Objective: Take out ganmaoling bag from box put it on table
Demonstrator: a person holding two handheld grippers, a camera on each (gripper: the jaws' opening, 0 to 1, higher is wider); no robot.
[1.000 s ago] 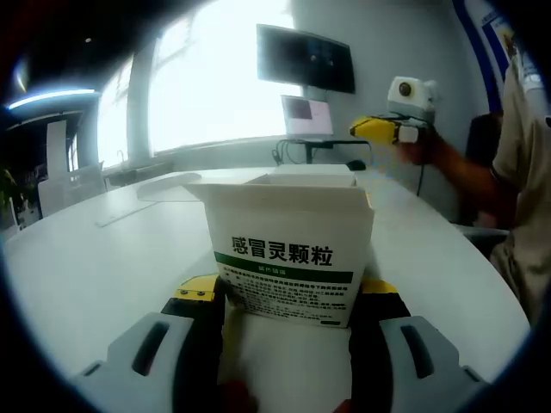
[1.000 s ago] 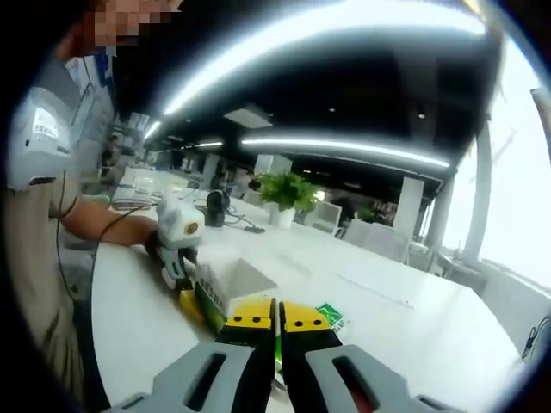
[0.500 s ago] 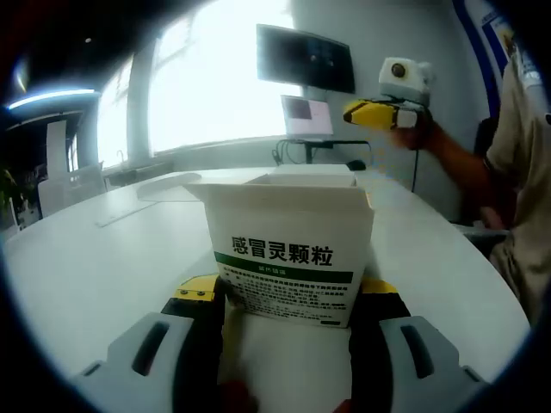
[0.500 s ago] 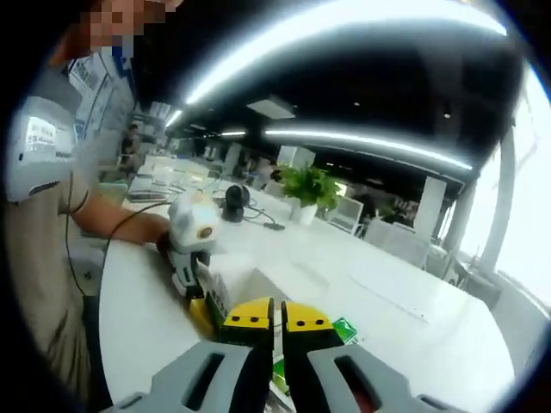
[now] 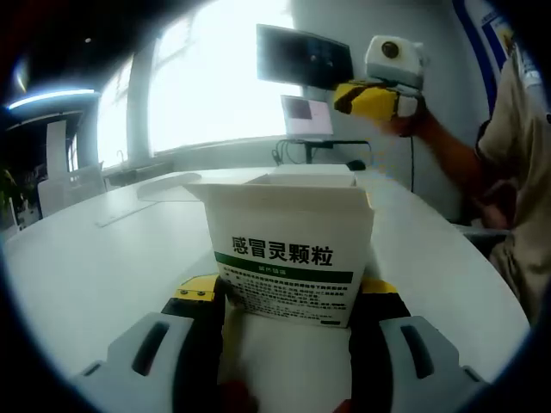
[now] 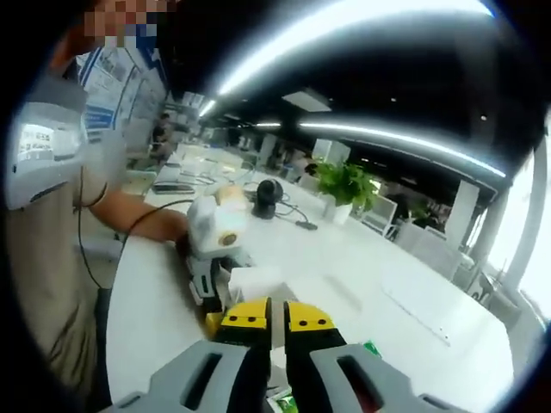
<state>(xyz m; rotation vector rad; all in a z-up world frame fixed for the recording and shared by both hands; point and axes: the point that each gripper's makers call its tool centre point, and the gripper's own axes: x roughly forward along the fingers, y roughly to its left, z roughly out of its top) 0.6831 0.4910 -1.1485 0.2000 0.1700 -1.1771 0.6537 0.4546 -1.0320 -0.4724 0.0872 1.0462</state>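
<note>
the ganmaoling bag (image 6: 372, 348) shows as a green edge low beside my right gripper (image 6: 276, 318), whose jaws are pressed nearly together; i cannot tell whether they pinch it. the box (image 5: 288, 245), flaps open, stands on the white table (image 5: 95, 267), clamped at its base between the jaws of my left gripper (image 5: 288, 297).

**Count of things in view**

One ganmaoling box (image 5: 288, 249), white with a green stripe. One green ganmaoling bag (image 6: 372, 349). One white table (image 5: 95, 258). Two grippers: left gripper (image 5: 288, 303), right gripper (image 6: 274, 320). One wall monitor (image 5: 306, 58), one potted plant (image 6: 346, 185).
</note>
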